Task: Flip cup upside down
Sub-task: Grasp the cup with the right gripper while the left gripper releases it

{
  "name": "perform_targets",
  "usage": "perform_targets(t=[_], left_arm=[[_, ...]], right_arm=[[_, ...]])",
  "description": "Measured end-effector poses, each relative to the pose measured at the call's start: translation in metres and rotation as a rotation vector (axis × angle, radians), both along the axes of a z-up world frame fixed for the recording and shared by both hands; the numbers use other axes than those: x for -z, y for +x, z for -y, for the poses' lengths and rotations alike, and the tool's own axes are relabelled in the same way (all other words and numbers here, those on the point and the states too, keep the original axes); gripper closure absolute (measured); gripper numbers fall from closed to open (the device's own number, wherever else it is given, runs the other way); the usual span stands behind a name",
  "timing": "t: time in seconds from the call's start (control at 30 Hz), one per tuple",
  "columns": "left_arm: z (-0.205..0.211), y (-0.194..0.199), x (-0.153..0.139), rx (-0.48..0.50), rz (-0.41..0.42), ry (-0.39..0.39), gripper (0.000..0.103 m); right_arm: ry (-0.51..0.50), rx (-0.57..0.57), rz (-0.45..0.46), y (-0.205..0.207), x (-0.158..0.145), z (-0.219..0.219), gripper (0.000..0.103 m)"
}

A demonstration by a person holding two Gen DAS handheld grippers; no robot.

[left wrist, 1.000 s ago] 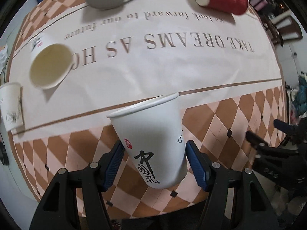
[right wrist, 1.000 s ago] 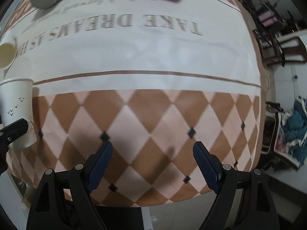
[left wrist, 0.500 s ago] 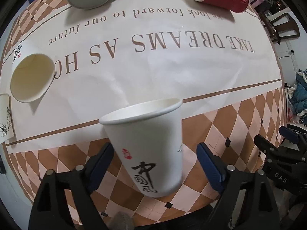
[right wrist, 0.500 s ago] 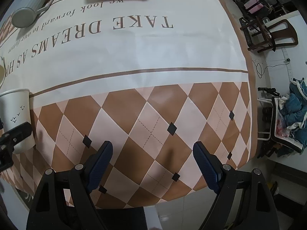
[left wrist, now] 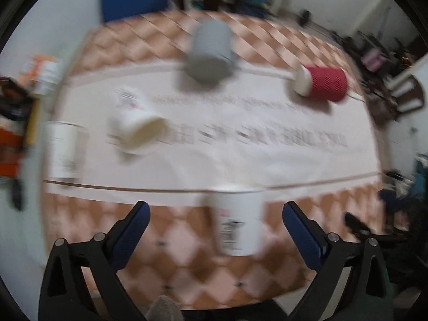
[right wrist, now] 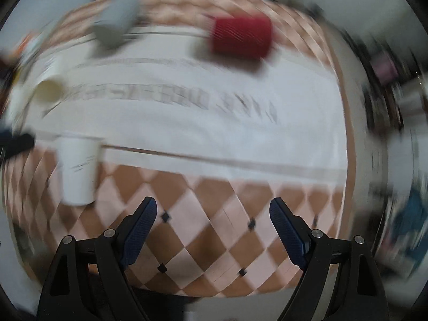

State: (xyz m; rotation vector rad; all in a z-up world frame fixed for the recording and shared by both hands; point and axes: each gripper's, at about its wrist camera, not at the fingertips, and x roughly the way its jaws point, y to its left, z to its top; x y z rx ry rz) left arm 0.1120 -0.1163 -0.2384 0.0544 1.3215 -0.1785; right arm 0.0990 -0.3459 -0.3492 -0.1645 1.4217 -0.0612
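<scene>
While both hand-held grippers, left (left wrist: 215,231) and right (right wrist: 212,226), gape apart, the white cup (left wrist: 238,220) stands upright; a red cup (left wrist: 322,84) and a grey mug (left wrist: 211,49) lie beyond

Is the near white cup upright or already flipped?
Upright: the white paper cup stands rim up, wider end on top, between the open left gripper fingers, untouched.
</scene>
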Motion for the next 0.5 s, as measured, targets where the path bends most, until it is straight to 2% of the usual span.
perform_targets(t=[0.07, 0.13, 0.23, 0.3, 0.4, 0.5], left_arm=[[-0.019, -0.009, -0.005, -0.035, 0.049, 0.086, 0.002], [-0.039, -0.018, 0.006, -0.075, 0.057, 0.159, 0.002], [-0.065, -0.030, 0.041, -0.144, -0.027, 0.245, 0.002], [-0.075, -0.036, 0.066, -0.191, -0.087, 0.242, 0.002], [-0.086, -0.047, 0.096, -0.240, -0.153, 0.239, 0.002], [-0.093, -0.056, 0.112, -0.266, -0.196, 0.222, 0.002]], right_arm=[[-0.063, -0.236, 0.006, 0.007, -0.012, -0.036, 0.016], [-0.136, -0.454, 0.006, 0.008, -0.017, -0.071, 0.016], [-0.314, -0.878, 0.008, -0.004, -0.006, -0.129, 0.023], [-0.450, -1.135, 0.011, -0.018, 0.011, -0.157, 0.026], [-0.602, -1.431, 0.022, -0.039, 0.034, -0.182, 0.028], [-0.765, -1.725, 0.061, -0.061, 0.060, -0.189, 0.029]])
